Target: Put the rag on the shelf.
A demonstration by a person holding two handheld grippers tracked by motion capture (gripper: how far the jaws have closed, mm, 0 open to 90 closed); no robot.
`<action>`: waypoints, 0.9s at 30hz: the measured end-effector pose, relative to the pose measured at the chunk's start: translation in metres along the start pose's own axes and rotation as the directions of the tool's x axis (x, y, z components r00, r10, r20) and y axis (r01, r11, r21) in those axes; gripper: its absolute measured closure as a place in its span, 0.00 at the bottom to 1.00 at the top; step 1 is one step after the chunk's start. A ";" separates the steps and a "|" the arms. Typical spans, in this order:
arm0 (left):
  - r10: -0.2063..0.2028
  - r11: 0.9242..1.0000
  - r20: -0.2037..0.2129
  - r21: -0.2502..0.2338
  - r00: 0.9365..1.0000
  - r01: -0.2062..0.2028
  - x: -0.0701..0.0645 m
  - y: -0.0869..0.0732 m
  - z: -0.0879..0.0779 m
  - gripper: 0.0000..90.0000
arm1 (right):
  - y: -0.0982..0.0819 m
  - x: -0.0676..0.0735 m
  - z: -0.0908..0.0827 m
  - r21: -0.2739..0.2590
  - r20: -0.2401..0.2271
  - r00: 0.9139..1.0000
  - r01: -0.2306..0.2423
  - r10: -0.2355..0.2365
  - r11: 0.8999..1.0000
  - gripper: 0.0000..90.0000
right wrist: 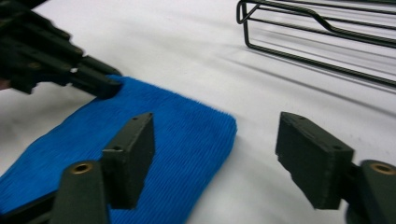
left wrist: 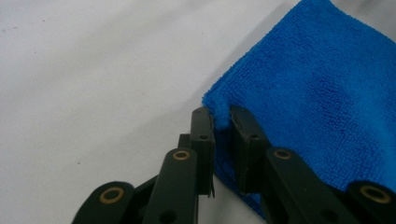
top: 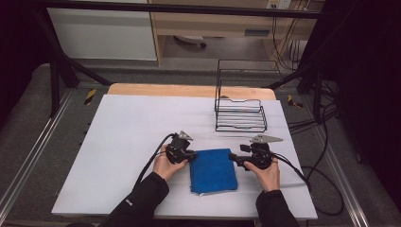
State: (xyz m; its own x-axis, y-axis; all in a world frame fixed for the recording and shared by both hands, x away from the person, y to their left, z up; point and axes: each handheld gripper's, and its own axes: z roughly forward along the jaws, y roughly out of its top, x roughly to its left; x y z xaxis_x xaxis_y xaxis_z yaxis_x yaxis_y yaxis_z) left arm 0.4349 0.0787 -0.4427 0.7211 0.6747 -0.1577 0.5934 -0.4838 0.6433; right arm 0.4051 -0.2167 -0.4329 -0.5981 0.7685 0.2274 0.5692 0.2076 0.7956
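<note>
- Cloth point(top: 213, 170), blue and folded flat into a rough square, lies on the white table point(top: 118, 142) between the two sets of tongs, touching the left tongs and just short of the right ones.
- Left tongs point(top: 190, 156), held in the left hand point(top: 165, 166), sit at the cloth's far left corner; in the left gripper view their jaws are nearly together and pinch that corner of the cloth point(left wrist: 327, 88) between them.
- From the right gripper view, the same left tongs point(right wrist: 108, 87) rest their tips on the far corner of the cloth point(right wrist: 154, 140).
- Right tongs point(top: 232, 156), in the right hand point(top: 268, 174), lie low beside the cloth's far right corner, tips pointing toward the left tongs.
- Their jaws stand spread, with nothing pressed between them: one jaw hangs over the cloth's edge, the other over bare table point(right wrist: 177, 51) past the corner.
- Rack point(top: 240, 113), black wire, stands on the table beyond the right tongs, well apart from the cloth.
</note>
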 end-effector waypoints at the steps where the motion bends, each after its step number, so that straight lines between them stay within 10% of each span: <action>1: -0.001 1.000 0.001 0.000 1.000 0.001 0.000 0.000 0.000 0.89 | 0.003 -0.001 0.006 0.010 0.005 1.000 0.003 -0.003 1.000 0.36; 27: -0.003 0.999 -0.007 -0.038 1.000 0.003 -0.003 -0.005 0.001 0.92 | 0.001 -0.004 0.039 0.153 -0.008 0.999 -0.048 0.050 0.987 0.94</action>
State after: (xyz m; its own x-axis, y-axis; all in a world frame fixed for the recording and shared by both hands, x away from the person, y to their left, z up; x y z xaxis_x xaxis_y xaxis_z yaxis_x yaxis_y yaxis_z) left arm 0.4302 0.0789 -0.4462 0.7167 0.6801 -0.1546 0.5814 -0.4602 0.6709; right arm 0.4303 -0.1962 -0.4544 -0.5731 0.7733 0.2712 0.6769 0.2602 0.6886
